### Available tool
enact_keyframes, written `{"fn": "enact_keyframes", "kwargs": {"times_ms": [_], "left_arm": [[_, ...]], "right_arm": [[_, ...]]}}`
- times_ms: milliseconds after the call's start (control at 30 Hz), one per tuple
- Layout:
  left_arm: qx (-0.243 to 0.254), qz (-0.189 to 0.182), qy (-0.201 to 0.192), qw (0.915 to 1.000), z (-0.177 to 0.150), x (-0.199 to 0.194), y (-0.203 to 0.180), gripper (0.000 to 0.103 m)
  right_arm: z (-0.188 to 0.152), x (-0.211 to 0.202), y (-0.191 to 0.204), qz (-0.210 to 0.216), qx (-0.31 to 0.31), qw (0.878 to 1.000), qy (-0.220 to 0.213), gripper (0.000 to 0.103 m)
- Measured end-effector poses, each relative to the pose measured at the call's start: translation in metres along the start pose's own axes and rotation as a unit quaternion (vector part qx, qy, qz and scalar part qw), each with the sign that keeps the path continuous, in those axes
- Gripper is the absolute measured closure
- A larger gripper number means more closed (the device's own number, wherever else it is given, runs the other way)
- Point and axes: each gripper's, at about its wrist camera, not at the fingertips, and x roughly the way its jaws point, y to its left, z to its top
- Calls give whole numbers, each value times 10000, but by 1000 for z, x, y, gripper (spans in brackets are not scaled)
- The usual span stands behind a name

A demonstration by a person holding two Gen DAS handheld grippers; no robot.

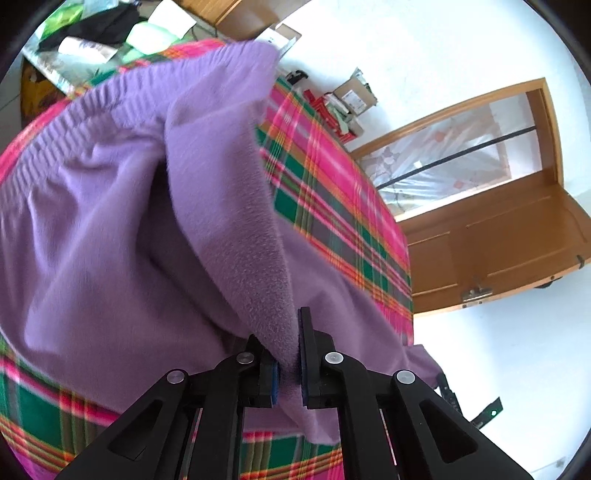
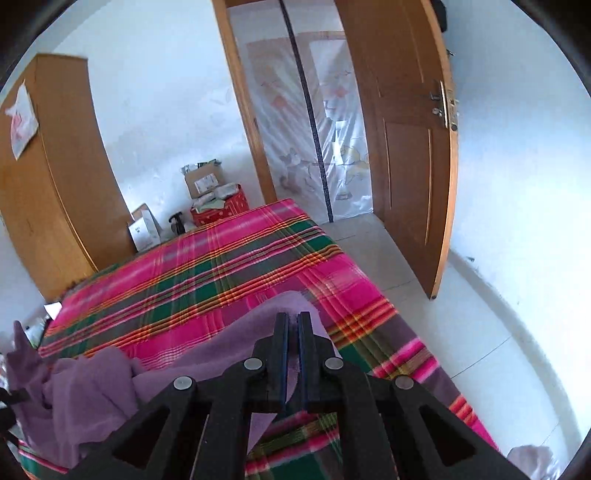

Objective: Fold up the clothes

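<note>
A purple fleece garment [image 1: 110, 206] with a ribbed elastic waistband lies on a bed with a pink and green plaid cover [image 1: 332, 192]. My left gripper [image 1: 290, 350] is shut on a lifted fold of the purple fabric, which rises up toward the waistband. In the right wrist view the same purple garment [image 2: 229, 339] lies bunched at the near left of the plaid cover [image 2: 207, 266]. My right gripper [image 2: 291, 332] is shut on an edge of the purple fabric, held just above the bed.
A wooden door [image 2: 406, 155] stands open beside a doorway with a plastic curtain [image 2: 314, 122]. A wardrobe [image 2: 44, 177] stands at the left. Boxes and a red bin [image 2: 218, 206] sit past the bed's far end. Clutter lies at the bed's head [image 1: 110, 33].
</note>
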Motion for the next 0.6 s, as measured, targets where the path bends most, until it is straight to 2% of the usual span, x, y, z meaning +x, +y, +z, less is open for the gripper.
{"fn": "enact_keyframes", "kwargs": {"times_ms": [133,333,500,600], "left_arm": [[12,-65,-177,9998,17,0,-11,96],[22,38,-311,9995,43,2,-16,96],[-106,65,-289,9995,63,10,-12,96],[-8,154,-263,9995,73,16,-16,96]], "right_arm": [[15,16,5,-55,-35,10000,41,98],[37,42,20,-181,-156,9997,86,98],[44,54,29,-270,-226,9994,51,98],[46,59,31,-387,-264,9989,15,98]]}}
